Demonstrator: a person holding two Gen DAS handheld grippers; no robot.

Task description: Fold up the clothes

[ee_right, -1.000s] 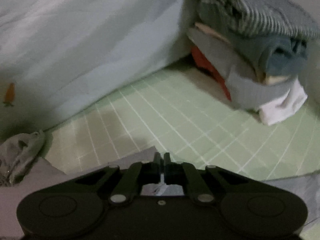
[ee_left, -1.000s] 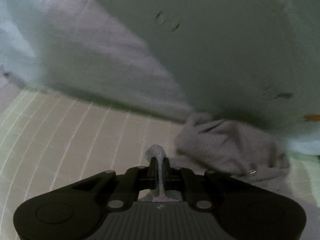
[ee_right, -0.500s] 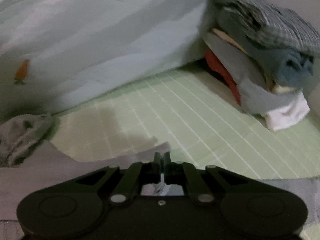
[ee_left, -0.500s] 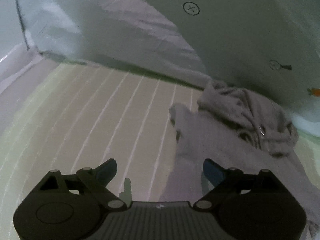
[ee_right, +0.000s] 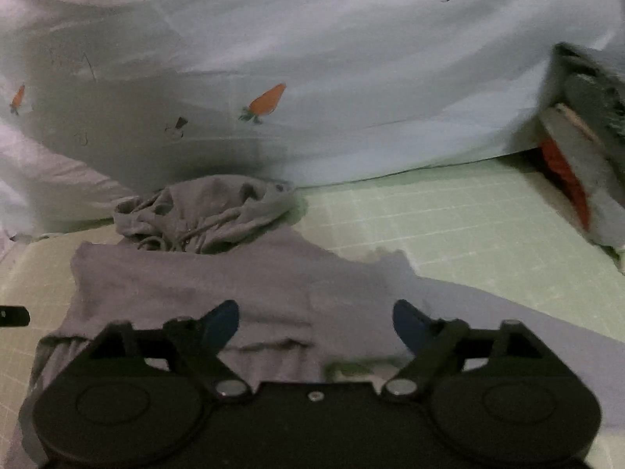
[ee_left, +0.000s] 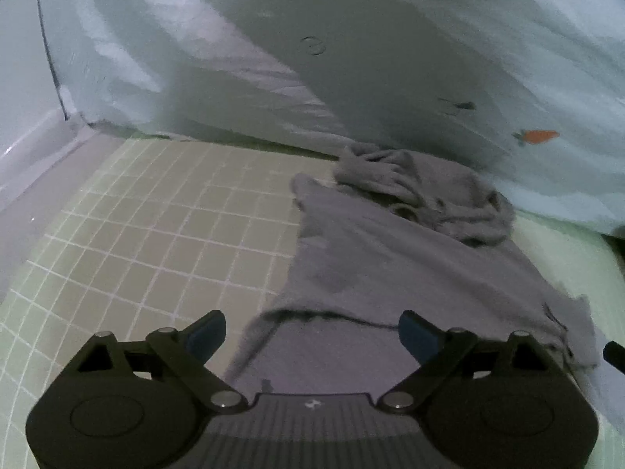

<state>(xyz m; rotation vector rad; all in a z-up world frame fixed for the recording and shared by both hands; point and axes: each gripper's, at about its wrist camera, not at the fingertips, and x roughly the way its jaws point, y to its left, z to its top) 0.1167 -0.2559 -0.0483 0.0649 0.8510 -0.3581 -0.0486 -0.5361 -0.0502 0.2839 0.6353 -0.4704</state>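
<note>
Both grippers are off the cloth here! The left gripper [ee_left: 312,334] hangs over the near edge of the grey garment [ee_left: 390,262], its blue-padded fingers [ee_left: 205,336] spread and still widening, no pad pressing on the cloth that lies below the gap. Over in the right wrist view, the right gripper [ee_right: 315,322] is just the same: jaws swinging apart, fabric lying flat beneath them, nothing pinched. The garment itself is spread out on the green gridded mat [ee_left: 156,234], smooth across its body, with the hood [ee_left: 425,195] bunched up in a crumpled heap at the far end, drawstrings tangled in it. Right behind the hood rises a pale blue sheet [ee_right: 351,78] printed with little orange carrots [ee_right: 267,101], the hood lying close against its foot. Off at the right edge of the right wrist view, well apart from the grey garment, sits a stack of folded clothes [ee_right: 586,148] with grey, red and blue layers showing. A dark tip of the other gripper pokes into the edge of each view.
</note>
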